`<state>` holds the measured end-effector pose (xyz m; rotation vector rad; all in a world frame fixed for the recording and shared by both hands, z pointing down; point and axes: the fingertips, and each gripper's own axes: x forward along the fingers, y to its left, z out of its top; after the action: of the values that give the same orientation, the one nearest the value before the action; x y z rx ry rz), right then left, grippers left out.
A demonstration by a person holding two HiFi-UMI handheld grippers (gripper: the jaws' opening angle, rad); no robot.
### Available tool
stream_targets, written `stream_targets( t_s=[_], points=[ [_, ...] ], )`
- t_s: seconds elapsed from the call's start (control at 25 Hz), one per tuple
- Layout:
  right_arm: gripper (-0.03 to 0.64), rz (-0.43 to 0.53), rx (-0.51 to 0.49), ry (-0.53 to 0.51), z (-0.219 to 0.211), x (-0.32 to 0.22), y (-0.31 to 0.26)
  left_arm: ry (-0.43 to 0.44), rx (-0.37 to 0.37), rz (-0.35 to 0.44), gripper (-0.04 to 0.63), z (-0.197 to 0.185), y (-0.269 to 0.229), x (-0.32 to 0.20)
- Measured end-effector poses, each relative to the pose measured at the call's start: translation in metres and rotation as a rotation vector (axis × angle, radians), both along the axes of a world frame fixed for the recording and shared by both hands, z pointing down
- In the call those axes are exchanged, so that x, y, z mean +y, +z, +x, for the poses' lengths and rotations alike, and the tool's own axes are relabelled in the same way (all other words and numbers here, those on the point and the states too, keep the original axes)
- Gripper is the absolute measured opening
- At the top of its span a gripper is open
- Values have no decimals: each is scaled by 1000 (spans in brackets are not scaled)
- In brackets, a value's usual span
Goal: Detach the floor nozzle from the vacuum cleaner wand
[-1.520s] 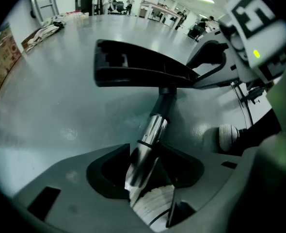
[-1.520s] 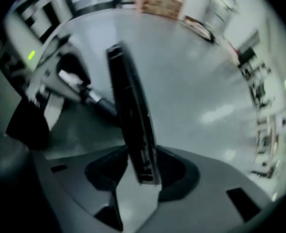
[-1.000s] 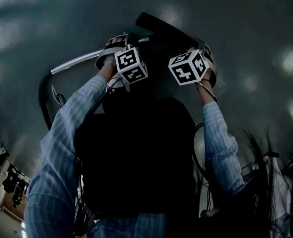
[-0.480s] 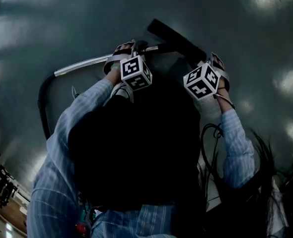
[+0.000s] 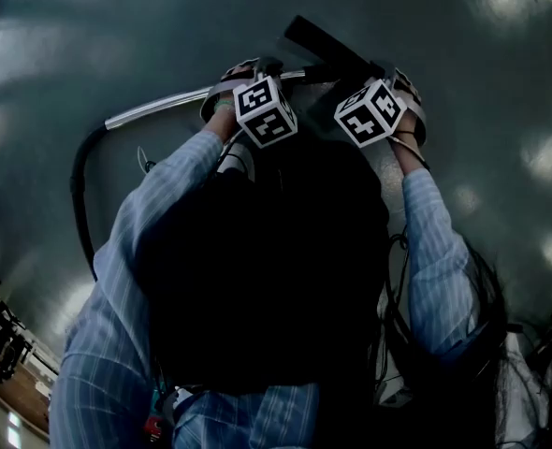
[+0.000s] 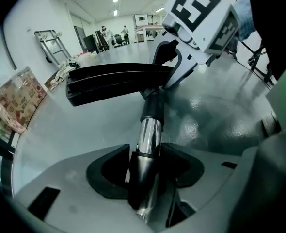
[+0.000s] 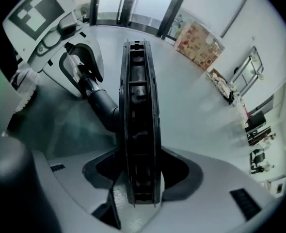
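The chrome wand lies low over the floor and joins the black floor nozzle through a black neck. My left gripper is shut on the wand just behind the neck, its pads pressing the tube. In the head view the left gripper sits under its marker cube. My right gripper stands open, with the nozzle edge-on between its jaws and close to both pads. From the head the right gripper is at the nozzle's near end.
A black hose curves from the wand's far end toward the person. The floor is glossy grey. A metal cart and printed bags stand along the wall, and people are far off.
The right gripper swung out to the lower right, then came back up onto the nozzle. The left gripper kept its hold on the wand.
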<state>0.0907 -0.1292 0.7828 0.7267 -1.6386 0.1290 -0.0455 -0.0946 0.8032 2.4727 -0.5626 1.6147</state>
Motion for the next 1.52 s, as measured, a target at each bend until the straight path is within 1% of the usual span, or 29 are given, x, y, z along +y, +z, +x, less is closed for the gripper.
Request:
stream_targets(
  t_s=[0.08, 0.2, 0.32, 0.44, 0.48, 0.6, 0.72, 0.84, 0.88, 1.0, 1.04, 1.16, 1.24, 1.28, 1.32, 1.36, 1.4, 1.44, 1.48, 1.52],
  points=[
    [229, 12, 14, -7, 3, -3, -4, -14, -2, -7, 192, 2, -4, -2],
    [230, -25, -9, -4, 3, -3, 1, -27, 15, -12, 194, 1, -1, -2],
    [229, -23, -8, -26, -2, -6, 11, -42, 25, -12, 196, -4, 7, -5],
    [233, -96, -49, 28, -2, -4, 11, -44, 30, -10, 196, -4, 6, -4],
    [236, -104, -56, 36, -2, -4, 9, -45, 32, -5, 196, -4, 5, -4],
    [233, -50, -19, 14, 1, -10, 3, -45, 33, 24, 196, -2, -1, -7],
    [238, -85, -45, 45, 3, -14, 3, -45, 40, 33, 196, -1, -3, -11],
    [236, -39, -12, 8, 1, -23, 4, -55, 45, 37, 196, -2, -2, -16],
    [236, -47, -15, 18, 2, -24, 5, -56, 46, 40, 196, -3, -3, -17],
    [254, -149, -77, 104, 7, -22, 5, -58, 57, 50, 196, 0, -7, -15],
    [258, -156, -76, 104, 9, -22, 4, -59, 61, 54, 196, 2, -9, -14],
    [245, -105, -19, 31, 10, -24, -1, -64, 69, 63, 196, 4, -12, -13],
    [247, -133, -38, 52, 13, -24, 1, -66, 78, 57, 196, 6, -12, -13],
    [249, -141, -35, 56, 13, -27, -1, -70, 82, 42, 196, 6, -12, -15],
    [249, -129, -7, 35, 12, -29, -4, -74, 81, 13, 196, 6, -12, -17],
    [241, -104, 39, -7, 11, -27, -10, -76, 75, -36, 198, 5, -11, -17],
    [227, -87, 74, -49, 11, -19, -13, -76, 64, -102, 200, 3, -10, -14],
    [225, -96, 77, -65, 12, -6, -13, -75, 52, -172, 209, 0, -8, -8],
    [225, -134, 49, -44, 16, 8, -9, -68, 44, -219, 240, -1, -6, -1],
    [225, -188, 15, 6, 23, 19, -2, -48, 40, -228, 257, 0, -3, 6]
  ],
)
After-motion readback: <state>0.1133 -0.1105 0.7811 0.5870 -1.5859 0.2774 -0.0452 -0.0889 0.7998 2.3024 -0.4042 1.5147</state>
